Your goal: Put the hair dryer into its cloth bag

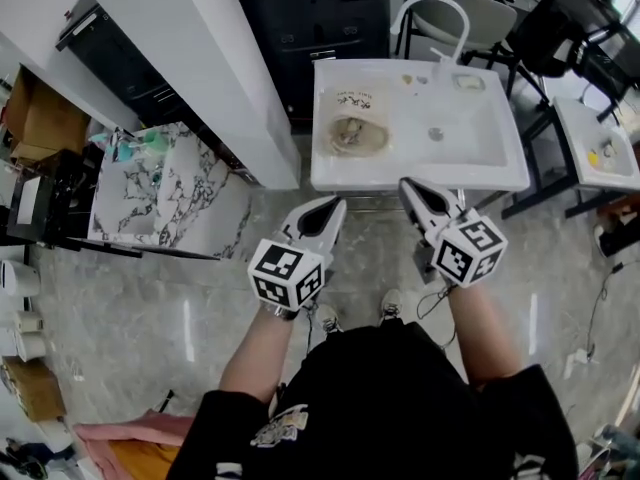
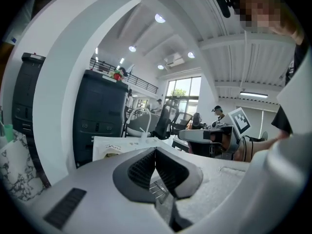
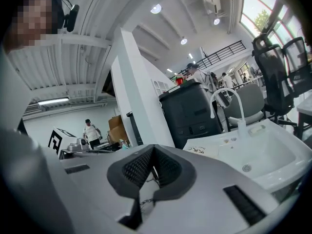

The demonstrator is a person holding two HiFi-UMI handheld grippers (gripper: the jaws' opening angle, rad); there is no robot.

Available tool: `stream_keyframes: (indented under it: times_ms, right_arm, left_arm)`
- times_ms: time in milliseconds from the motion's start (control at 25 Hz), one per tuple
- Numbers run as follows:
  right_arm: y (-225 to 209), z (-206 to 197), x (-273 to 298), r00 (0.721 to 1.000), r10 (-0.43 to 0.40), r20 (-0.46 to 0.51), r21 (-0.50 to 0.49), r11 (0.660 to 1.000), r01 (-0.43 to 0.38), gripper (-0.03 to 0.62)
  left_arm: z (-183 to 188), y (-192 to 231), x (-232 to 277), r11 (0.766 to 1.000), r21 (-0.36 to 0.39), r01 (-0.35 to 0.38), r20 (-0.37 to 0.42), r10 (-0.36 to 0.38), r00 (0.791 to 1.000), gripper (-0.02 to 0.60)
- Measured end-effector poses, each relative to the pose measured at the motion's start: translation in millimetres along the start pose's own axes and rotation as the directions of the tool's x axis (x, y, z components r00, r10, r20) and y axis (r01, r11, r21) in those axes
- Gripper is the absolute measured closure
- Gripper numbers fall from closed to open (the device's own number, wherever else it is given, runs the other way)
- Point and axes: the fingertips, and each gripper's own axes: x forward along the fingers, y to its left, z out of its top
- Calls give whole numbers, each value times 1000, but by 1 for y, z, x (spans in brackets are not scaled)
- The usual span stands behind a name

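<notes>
My left claw is pressed fully shut with nothing in it; in the left gripper view its two ribbed pads meet in a tight line. My right claw is the same, jaws together and empty, as the right gripper view shows. I hold both out in front of me at about the same height, well apart from each other. Both point toward the white sink unit, their tips over the grey floor just short of its front edge.

The cloth bag lies on the worktop, on the flat part to the left of the basin. It is a beige, bunched heap with a pale printed panel just behind it. Neither claw touches it. I cannot make out the hair dryer, nor whether it lies inside that heap.

A curved white faucet stands at the back of the basin. A black cabinet is behind the sink, a white pillar to its left, and a marble-patterned surface beside that.
</notes>
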Motion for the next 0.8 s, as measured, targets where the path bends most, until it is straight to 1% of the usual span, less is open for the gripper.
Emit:
stream_keyframes:
  times_ms: [360,800]
  right_arm:
    - [17,-2,-14,999,-39,6,-23,999,39,599]
    - [22,-3,-19,1000,-30,2,-27,999,30,599]
  left_arm:
    - [0,-6,-12,999,3,43,5,-43,999,577]
    - [6,-16,-11,999,13,49,-2,-49,999,577]
